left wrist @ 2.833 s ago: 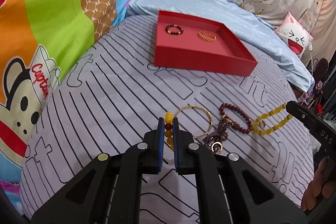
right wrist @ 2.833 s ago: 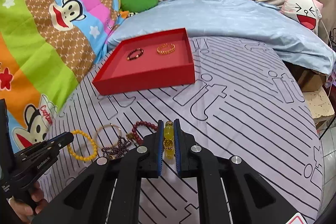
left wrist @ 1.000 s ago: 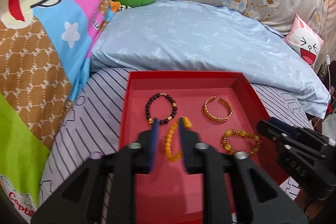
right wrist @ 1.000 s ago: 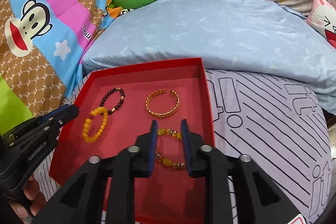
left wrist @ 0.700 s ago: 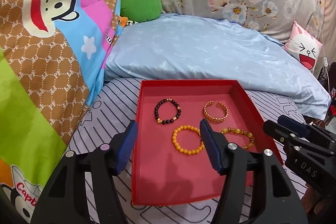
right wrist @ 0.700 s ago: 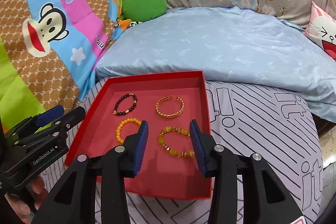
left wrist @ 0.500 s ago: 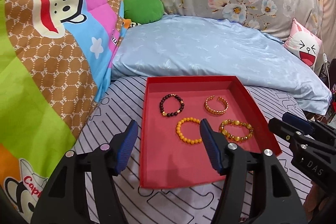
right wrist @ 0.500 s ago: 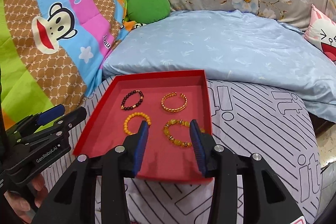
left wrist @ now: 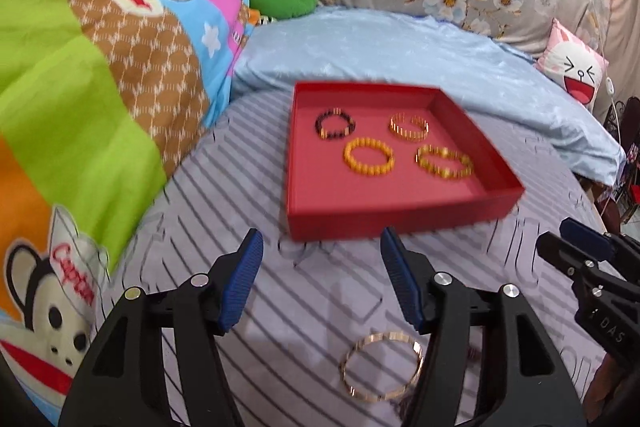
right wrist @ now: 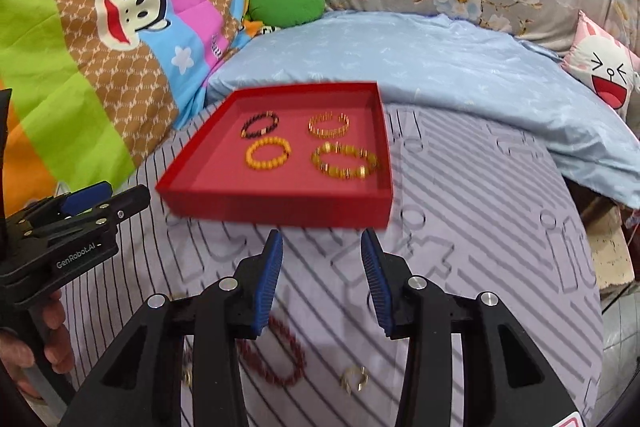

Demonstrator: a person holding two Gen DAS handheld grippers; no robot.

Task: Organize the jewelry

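Observation:
A red tray (left wrist: 400, 219) (right wrist: 276, 207) lies on the striped bed sheet and holds several bracelets: a dark bead one (left wrist: 334, 125), a gold cuff (left wrist: 409, 126), a yellow bead one (left wrist: 368, 157) (right wrist: 267, 153) and an amber bead one (left wrist: 444, 161) (right wrist: 345, 160). My left gripper (left wrist: 322, 281) is open and empty, in front of the tray. A thin gold bangle (left wrist: 380, 367) lies on the sheet under it. My right gripper (right wrist: 322, 283) is open and empty. A dark red bead bracelet (right wrist: 276, 359) and a small gold ring (right wrist: 354, 379) lie below it.
A light blue pillow (left wrist: 400, 55) lies behind the tray. A monkey-print quilt (left wrist: 100, 67) rises at the left. A green cushion (right wrist: 286, 1) and a pink face cushion (left wrist: 576, 75) sit at the back. The bed's edge drops off at the right (right wrist: 600, 227).
Both grippers let go of their bead bracelets in the tray, opened, and pulled back toward me. The loose jewelry on the sheet has come back into view.

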